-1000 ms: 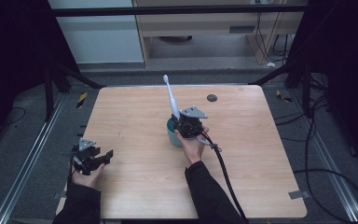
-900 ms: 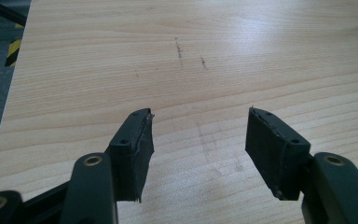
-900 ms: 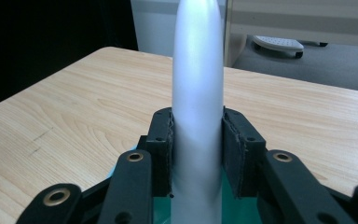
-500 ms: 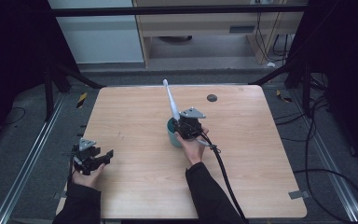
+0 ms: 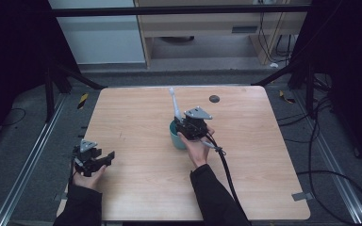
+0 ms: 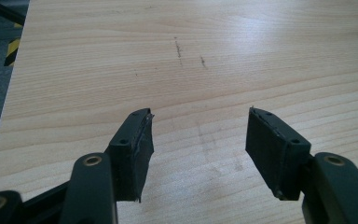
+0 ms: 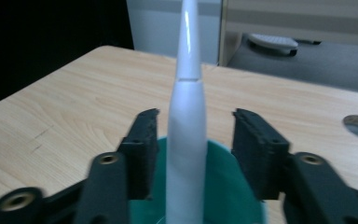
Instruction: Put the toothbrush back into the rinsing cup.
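Under my right gripper [image 7: 195, 122] the green cup [image 5: 176, 135] holds the white toothbrush [image 7: 186, 135] upright; the jaws have just been opening, toothbrush between them, untouched. My left gripper [image 6: 198, 126] is wide over bare table [image 5: 264, 179] near its edge.

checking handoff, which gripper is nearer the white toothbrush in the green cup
Right. The right gripper straddles the toothbrush over the green cup; the left gripper rests far off by the table's left edge.
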Demonstrator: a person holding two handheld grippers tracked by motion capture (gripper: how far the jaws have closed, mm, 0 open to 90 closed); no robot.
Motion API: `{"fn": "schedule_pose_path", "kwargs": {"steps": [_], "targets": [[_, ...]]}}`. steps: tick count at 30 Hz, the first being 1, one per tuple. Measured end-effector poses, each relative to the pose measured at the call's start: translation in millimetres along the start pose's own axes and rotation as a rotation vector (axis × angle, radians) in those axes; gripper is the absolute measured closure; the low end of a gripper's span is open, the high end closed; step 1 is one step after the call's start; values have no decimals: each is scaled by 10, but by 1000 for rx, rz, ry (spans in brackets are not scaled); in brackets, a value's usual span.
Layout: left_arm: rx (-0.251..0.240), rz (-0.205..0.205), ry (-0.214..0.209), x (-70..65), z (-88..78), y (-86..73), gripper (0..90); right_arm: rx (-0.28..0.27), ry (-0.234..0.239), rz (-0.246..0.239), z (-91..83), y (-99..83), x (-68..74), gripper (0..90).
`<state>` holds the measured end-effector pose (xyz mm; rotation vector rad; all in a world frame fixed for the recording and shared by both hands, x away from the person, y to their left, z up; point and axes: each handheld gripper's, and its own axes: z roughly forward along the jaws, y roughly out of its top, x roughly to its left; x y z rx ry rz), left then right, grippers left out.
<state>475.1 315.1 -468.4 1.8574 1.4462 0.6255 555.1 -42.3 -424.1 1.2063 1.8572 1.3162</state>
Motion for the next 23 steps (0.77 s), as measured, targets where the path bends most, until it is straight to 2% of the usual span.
{"fn": "schedule_pose_path", "kwargs": {"steps": [1, 4, 6, 7, 8, 9, 10, 12, 13, 15, 18, 20, 22, 23], "targets": [[0, 0, 0, 0, 0, 0, 406, 0, 0, 0, 0, 0, 0, 462], [-3, -2, -1, 1, -1, -1, 405, -18, -1, -6, -124, 61, -60, 343], [-2, -2, -1, 2, -1, -3, 404, -6, 9, 0, -291, 101, -174, 255], [-2, -2, -1, 2, -1, -3, 403, -6, 9, 0, -291, 101, -174, 255], [-2, -1, -2, 2, 0, -5, 403, -1, -2, -15, -409, 98, -259, 227], [-2, -1, -2, 2, 0, -5, 402, -1, -2, -15, -409, 98, -259, 227], [-1, 6, -2, 3, 0, -5, 401, -1, -14, -9, -577, 56, -396, 205], [1, 7, -2, 1, 1, -5, 398, 6, -24, 22, -725, -13, -532, 184], [2, 7, -2, 0, 3, -6, 398, 6, -24, 22, -725, -13, -532, 184], [4, 14, -8, -11, 12, -11, 393, 21, -70, 32, -930, -155, -727, 159], [9, 21, -12, -18, 25, -14, 381, 35, -92, 34, -1037, -249, -836, 153], [14, 26, -17, -23, 36, -17, 373, 48, -99, 39, -1143, -360, -964, 150], [15, 29, -17, -25, 44, -19, 355, 76, -125, 49, -1286, -507, -1120, 143], [17, 30, -16, -25, 46, -20, 355, 76, -125, 49, -1286, -507, -1120, 143]]}}
